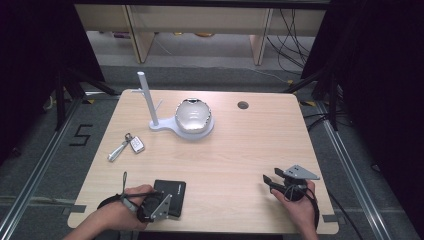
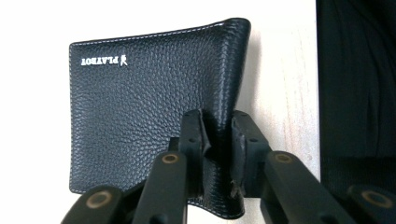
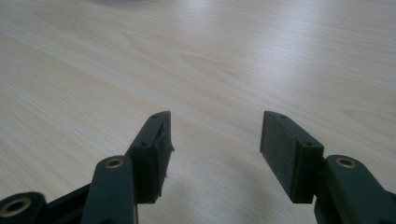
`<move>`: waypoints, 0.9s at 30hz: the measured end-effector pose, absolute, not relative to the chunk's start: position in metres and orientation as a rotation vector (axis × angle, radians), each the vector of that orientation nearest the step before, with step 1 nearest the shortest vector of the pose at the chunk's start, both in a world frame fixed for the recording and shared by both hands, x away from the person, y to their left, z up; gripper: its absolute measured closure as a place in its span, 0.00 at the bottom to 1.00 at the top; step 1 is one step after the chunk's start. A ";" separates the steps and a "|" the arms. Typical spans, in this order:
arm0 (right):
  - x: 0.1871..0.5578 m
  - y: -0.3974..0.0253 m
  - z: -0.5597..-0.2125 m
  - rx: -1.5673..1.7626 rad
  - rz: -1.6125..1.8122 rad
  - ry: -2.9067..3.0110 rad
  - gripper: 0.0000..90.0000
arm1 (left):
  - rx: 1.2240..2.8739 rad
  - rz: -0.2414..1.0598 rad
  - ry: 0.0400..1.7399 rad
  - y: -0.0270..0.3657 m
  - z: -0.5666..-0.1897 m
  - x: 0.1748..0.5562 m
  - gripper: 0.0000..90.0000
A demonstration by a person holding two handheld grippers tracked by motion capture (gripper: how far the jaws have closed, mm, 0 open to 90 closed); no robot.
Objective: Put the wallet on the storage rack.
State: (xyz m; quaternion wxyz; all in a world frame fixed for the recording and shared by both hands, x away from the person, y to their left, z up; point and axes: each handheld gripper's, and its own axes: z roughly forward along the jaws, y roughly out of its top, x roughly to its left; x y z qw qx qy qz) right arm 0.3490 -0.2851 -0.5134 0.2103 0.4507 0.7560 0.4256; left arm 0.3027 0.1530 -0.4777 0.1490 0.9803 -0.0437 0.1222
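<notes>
A pale wooden table (image 1: 235,155) stands on a grey floor, with dark curtains at both sides and wooden furniture legs behind it. At the near left edge the left gripper (image 1: 159,202) pinches a black leather wallet (image 1: 172,194); in the left gripper view its jaws are drawn narrow on the wallet's (image 2: 140,112) folded edge, so that the leather bulges up between them and most of the wallet spreads away ahead and to their left. Farther beyond those jaws lie a car key (image 1: 135,144) with a strap, then a white stand (image 1: 150,105) with an upright post, and a shiny rounded bowl (image 1: 194,116) resting on the stand's base. At the near right the right gripper (image 1: 270,180) hovers with its jaws spread wide, with bare wood between them.
</notes>
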 end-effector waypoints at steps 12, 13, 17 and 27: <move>0.348 -0.285 -0.513 1.265 1.184 2.097 0.49 | 2.729 0.335 0.002 0.163 -0.449 0.312 0.90; 0.349 -0.285 -0.514 1.252 1.187 2.093 0.49 | 2.721 0.344 0.009 0.165 -0.442 0.315 0.90; 0.349 -0.285 -0.514 1.253 1.186 2.094 0.49 | 2.673 0.345 0.070 0.169 -0.434 0.318 0.90; 0.349 -0.285 -0.513 1.256 1.177 2.102 0.49 | 2.645 0.313 0.109 0.176 -0.417 0.333 0.90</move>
